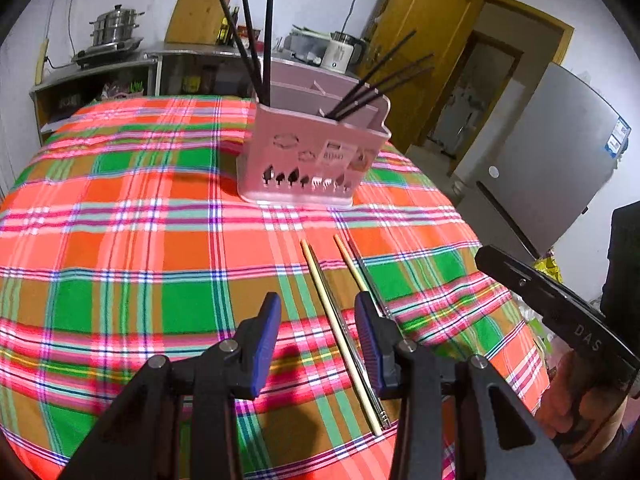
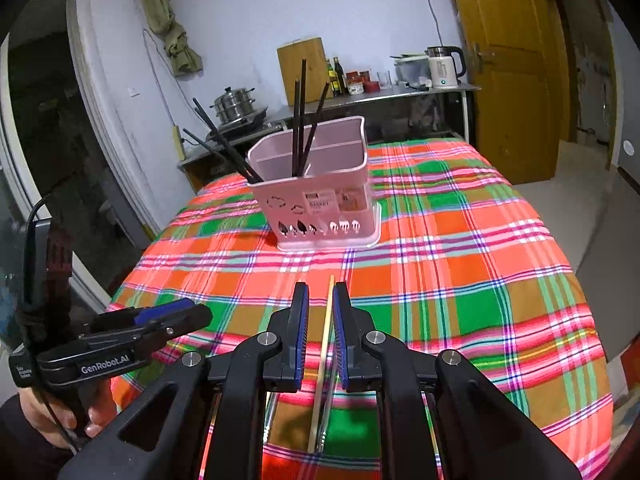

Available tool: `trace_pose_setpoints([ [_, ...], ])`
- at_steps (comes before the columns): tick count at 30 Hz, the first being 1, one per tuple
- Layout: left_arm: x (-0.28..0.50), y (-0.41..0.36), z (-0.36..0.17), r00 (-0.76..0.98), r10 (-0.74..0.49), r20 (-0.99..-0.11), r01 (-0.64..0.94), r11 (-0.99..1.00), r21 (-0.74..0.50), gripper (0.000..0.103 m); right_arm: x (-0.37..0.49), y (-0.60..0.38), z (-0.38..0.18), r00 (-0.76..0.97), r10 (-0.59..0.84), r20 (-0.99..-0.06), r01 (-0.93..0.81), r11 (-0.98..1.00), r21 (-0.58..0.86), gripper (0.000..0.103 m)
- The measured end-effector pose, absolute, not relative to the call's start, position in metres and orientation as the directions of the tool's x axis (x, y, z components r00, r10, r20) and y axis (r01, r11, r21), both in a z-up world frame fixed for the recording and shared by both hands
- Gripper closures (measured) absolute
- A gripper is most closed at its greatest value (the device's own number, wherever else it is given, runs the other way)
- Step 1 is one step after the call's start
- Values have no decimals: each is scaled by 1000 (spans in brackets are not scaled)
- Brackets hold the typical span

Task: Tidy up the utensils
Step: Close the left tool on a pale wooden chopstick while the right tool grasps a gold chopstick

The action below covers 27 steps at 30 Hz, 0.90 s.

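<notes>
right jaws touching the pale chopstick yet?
Apart. The right wrist view shows the pale chopstick lying on the tablecloth between the right gripper jaws, with cloth visible on both sides.

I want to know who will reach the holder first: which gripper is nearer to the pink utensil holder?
Neither clearly. The left gripper and right gripper both hang over the near part of the table, each above a light chopstick, with bare cloth between them and the pink utensil holder.

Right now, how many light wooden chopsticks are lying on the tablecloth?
2. One wooden chopstick lies between the fingers of the left gripper. The second wooden chopstick lies just right of it, running behind that gripper's right finger. Others may be hidden under the grippers.
</notes>
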<state>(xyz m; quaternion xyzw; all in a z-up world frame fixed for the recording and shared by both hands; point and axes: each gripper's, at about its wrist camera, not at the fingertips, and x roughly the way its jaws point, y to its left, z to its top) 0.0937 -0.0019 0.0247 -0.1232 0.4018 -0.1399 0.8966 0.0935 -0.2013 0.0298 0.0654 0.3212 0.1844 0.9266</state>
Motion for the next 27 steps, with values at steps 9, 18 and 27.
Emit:
trace_pose_setpoints([
  [9, 111, -16, -7, 585, -346, -733, 111, 930, -349, 63, 99, -202, 12, 695, 393, -602, -295, 919, 260, 91],
  [18, 123, -29, -26, 565, -309, -765, 92, 945, -314, 63, 104, -209, 2, 682, 394, -616, -280, 919, 277, 91],
  [27, 123, -48, -26, 597, -202, -777, 116, 979, -165, 63, 109, -212, -4, 676, 395, -622, -269, 918, 290, 91],
])
